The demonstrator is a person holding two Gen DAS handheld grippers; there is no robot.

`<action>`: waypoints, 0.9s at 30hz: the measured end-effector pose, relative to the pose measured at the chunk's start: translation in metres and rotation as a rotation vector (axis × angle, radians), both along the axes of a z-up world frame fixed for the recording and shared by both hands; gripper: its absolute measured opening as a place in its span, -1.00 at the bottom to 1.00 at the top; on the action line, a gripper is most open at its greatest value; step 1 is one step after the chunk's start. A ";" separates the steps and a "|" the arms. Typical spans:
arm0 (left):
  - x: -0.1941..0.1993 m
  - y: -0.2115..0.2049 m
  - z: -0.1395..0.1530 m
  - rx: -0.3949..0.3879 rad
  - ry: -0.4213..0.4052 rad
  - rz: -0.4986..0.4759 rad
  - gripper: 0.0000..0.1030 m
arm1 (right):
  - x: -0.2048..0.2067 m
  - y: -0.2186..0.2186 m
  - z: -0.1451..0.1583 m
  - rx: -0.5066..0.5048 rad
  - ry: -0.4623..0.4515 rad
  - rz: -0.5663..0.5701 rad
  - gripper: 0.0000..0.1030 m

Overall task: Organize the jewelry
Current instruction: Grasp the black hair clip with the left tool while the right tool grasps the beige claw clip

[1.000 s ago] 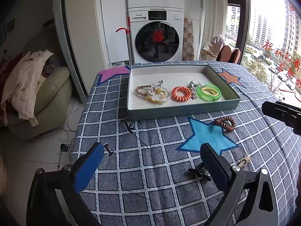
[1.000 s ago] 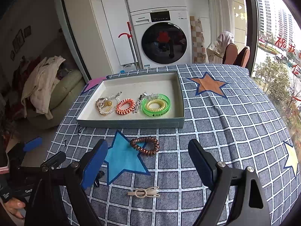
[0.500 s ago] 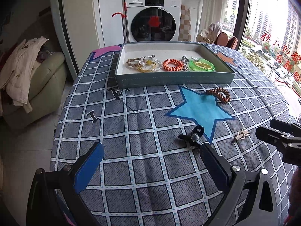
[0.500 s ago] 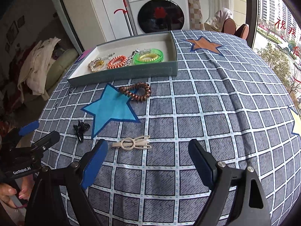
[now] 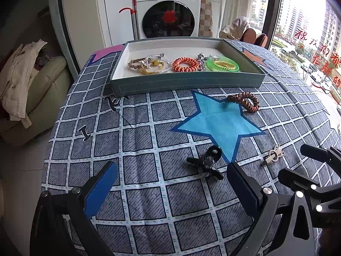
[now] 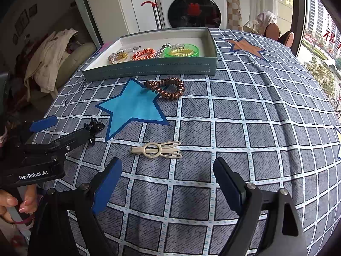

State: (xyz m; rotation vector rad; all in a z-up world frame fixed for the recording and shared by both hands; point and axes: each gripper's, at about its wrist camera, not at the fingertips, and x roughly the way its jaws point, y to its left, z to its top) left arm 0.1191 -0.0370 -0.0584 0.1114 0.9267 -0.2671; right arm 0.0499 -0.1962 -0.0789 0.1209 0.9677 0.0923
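Note:
My left gripper [image 5: 172,188] hovers open over the checked tablecloth, and a black hair clip [image 5: 205,162] lies just ahead of its right finger. My right gripper [image 6: 167,183] is also open, and a beige hair clip [image 6: 157,149] lies flat a little beyond its fingertips. A brown coil hair tie [image 6: 166,88] rests at the edge of the blue star. Behind it stands the grey-green tray [image 5: 187,83], which holds bracelets [image 5: 149,64], an orange coil tie [image 5: 185,64] and a green bangle [image 5: 222,65]. Nothing sits between either pair of fingers.
The left gripper [image 6: 70,125] shows at the left of the right wrist view, with a hand [image 6: 12,202] below it. Small black pins [image 5: 85,133] lie on the cloth at left. A sofa with clothes [image 5: 25,81] stands past the table's left edge, a washing machine [image 5: 168,12] behind.
Both grippers have sunk toward the table and drawn nearer the loose clips. The black clip and the beige clip now lie close ahead of the fingers. Both pairs of jaws stay wide.

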 end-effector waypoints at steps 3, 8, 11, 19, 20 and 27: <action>0.003 -0.003 -0.001 0.005 -0.003 -0.003 1.00 | 0.003 0.002 -0.004 -0.008 0.005 0.007 0.74; 0.007 -0.009 -0.005 0.013 0.000 -0.014 1.00 | 0.008 0.006 -0.007 -0.013 -0.002 0.014 0.72; 0.007 -0.011 -0.008 0.022 0.002 -0.020 1.00 | 0.010 0.008 -0.007 -0.015 -0.011 0.016 0.72; 0.015 -0.008 -0.015 0.019 0.023 -0.003 0.97 | 0.017 0.021 -0.009 -0.087 -0.037 0.046 0.54; 0.015 -0.009 -0.016 0.020 0.024 -0.004 0.97 | 0.017 0.024 -0.010 -0.102 -0.040 0.052 0.49; 0.012 -0.016 -0.013 0.008 0.010 -0.045 0.61 | 0.018 0.034 -0.009 -0.144 -0.053 0.069 0.07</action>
